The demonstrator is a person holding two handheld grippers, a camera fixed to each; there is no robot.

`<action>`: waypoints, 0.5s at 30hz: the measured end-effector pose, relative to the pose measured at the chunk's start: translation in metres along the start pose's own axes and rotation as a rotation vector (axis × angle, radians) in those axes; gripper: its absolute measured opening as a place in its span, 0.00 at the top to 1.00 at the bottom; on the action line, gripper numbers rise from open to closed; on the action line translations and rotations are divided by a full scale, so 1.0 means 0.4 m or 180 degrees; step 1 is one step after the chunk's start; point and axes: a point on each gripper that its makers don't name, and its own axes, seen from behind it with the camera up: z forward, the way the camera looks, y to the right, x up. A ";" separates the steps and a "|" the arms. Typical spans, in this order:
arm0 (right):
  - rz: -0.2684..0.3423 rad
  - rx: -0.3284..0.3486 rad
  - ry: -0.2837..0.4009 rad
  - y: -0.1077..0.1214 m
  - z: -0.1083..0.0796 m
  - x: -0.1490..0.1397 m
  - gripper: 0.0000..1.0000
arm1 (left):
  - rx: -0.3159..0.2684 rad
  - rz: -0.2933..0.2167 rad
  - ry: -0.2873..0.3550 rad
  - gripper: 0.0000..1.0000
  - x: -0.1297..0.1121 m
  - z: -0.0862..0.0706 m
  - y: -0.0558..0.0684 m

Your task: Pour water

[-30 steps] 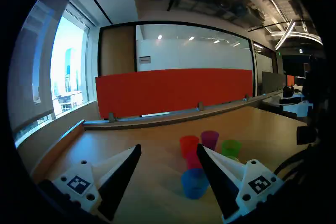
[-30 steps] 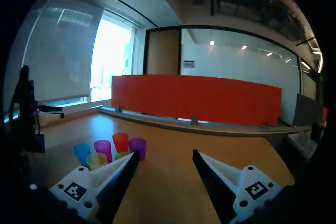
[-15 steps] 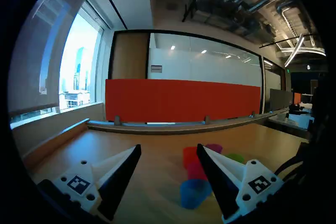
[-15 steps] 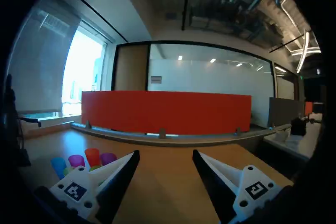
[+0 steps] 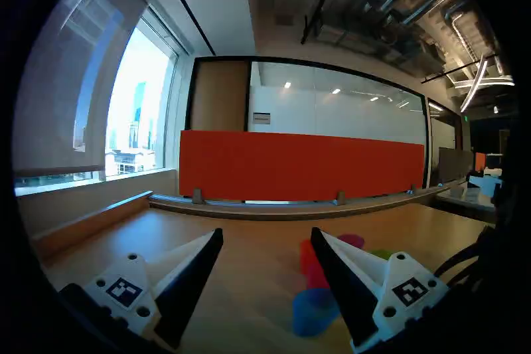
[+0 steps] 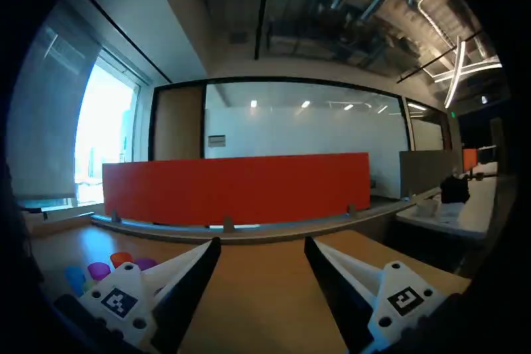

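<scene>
A cluster of coloured plastic cups stands on the wooden table. In the left gripper view a blue cup (image 5: 312, 309) is nearest, with a pink cup (image 5: 315, 275) and a red cup (image 5: 306, 252) behind it, and a purple cup (image 5: 353, 240) and a green cup (image 5: 381, 254) farther right. My left gripper (image 5: 265, 238) is open just short of them, its right finger partly hiding them. In the right gripper view the cups are low at the left: blue (image 6: 74, 279), purple (image 6: 98, 270), red (image 6: 120, 260). My right gripper (image 6: 262, 244) is open, to the right of the cups, over bare tabletop.
An orange divider panel (image 5: 299, 165) runs along the table's far edge. A raised wooden ledge (image 5: 93, 218) under the window borders the left side. Another desk with dark items (image 6: 458, 208) stands beyond the table's right end.
Both views have dropped lower and tilted up, so the cups sit lower in frame and more ceiling shows. The right view has also swung right, pushing the cups to its left edge.
</scene>
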 end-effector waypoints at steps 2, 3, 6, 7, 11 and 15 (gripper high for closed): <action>-0.0001 0.0003 -0.0034 0.003 0.002 -0.007 0.03 | 0.0046 0.0030 0.0011 0.02 -0.009 0.001 -0.003; -0.0002 0.0005 -0.0059 0.003 0.003 -0.011 0.02 | 0.0059 0.0044 0.0013 0.02 -0.015 0.001 -0.004; -0.0010 0.0004 -0.0145 -0.001 0.004 -0.024 0.02 | 0.0081 0.0089 0.0013 0.02 -0.039 0.005 -0.006; -0.0014 -0.0006 -0.0159 -0.001 0.004 -0.026 0.02 | 0.0086 0.0112 0.0008 0.02 -0.047 0.006 -0.008; -0.0050 -0.0037 -0.0192 -0.008 0.004 -0.030 0.03 | 0.0126 0.0229 -0.0004 0.02 -0.077 0.010 -0.025; -0.0078 -0.0069 -0.0196 -0.016 0.002 -0.029 0.02 | 0.0176 0.0314 0.0020 0.02 -0.092 0.013 -0.043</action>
